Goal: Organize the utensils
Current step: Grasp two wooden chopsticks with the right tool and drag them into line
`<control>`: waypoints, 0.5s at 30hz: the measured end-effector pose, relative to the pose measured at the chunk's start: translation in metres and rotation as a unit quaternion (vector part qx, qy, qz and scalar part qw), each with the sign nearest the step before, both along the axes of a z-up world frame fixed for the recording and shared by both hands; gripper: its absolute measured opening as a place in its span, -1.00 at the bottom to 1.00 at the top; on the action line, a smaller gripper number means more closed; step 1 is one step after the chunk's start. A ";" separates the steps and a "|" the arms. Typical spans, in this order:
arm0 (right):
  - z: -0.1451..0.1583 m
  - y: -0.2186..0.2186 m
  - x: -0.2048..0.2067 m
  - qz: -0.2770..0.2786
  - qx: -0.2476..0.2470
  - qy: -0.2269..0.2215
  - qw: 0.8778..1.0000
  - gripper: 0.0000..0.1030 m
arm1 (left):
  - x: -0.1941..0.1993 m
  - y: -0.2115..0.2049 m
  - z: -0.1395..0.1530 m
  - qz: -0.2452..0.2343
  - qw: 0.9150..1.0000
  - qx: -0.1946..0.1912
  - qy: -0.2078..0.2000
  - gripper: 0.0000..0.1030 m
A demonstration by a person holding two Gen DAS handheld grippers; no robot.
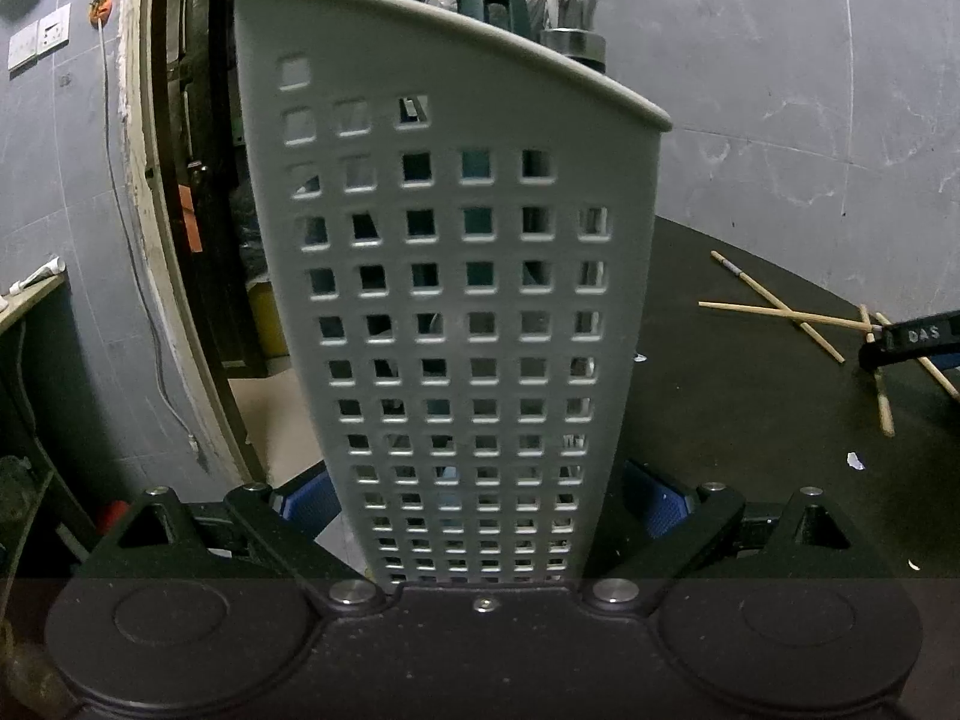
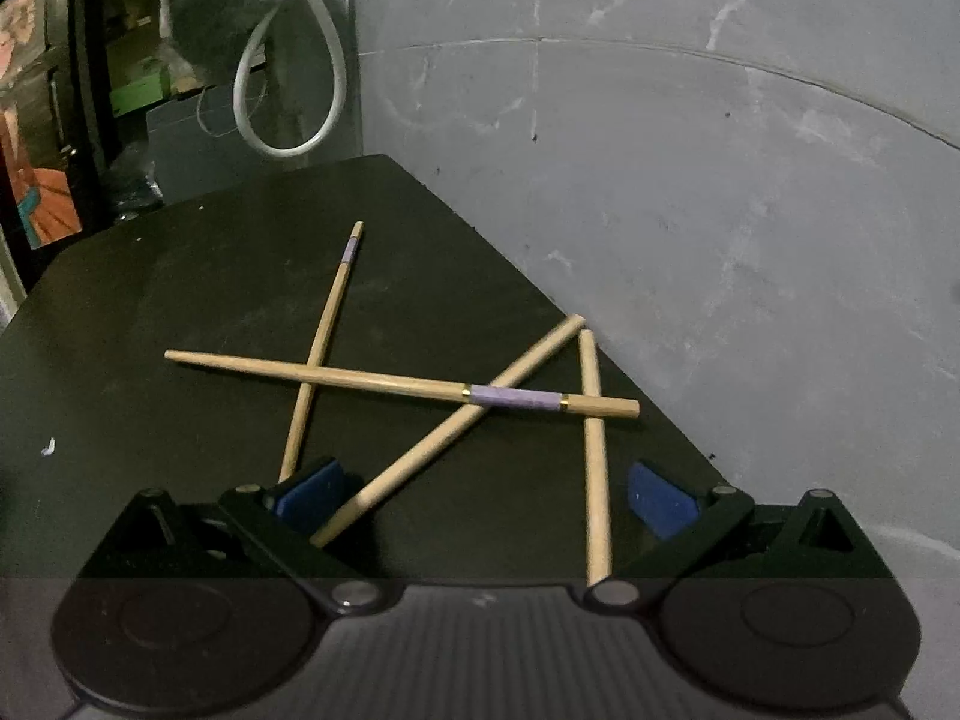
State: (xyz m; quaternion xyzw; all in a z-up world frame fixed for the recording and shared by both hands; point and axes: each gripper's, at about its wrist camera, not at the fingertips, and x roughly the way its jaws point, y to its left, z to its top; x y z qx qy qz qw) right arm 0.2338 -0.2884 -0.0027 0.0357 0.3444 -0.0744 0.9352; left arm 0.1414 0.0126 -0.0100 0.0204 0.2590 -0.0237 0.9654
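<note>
A tall grey perforated utensil holder (image 1: 468,276) fills the left wrist view, upright between the blue pads (image 1: 309,504) of my left gripper (image 1: 483,504), which is shut on its lower sides. Dark green handles (image 1: 495,3) show above its rim. Several wooden chopsticks lie crossed on the black table (image 2: 180,300); one with a purple band (image 2: 396,384) rests on top of two plain ones (image 2: 456,426) (image 2: 594,450). My right gripper (image 2: 486,498) hovers low over them, open, with the ends of two chopsticks between its fingers and the pads apart from them. The same chopsticks (image 1: 792,315) show right of the holder.
The table's far edge runs diagonally against a grey wall (image 2: 720,210). A white hose loop (image 2: 288,90) hangs beyond the table's back corner. A dark doorway (image 1: 198,180) with clutter opens left of the holder. Small white scraps (image 1: 855,461) lie on the table.
</note>
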 end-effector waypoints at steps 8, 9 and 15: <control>-0.003 -0.016 -0.017 0.000 -0.001 -0.009 1.000 0.95 | 0.001 0.001 -0.001 0.003 1.000 0.001 0.000 0.89; -0.002 -0.018 -0.017 0.001 0.002 -0.008 1.000 0.95 | 0.001 0.000 -0.001 0.004 1.000 0.001 0.001 0.89; 0.000 -0.009 0.001 0.016 -0.016 0.000 1.000 0.99 | 0.001 -0.001 0.000 0.006 1.000 0.003 0.002 0.89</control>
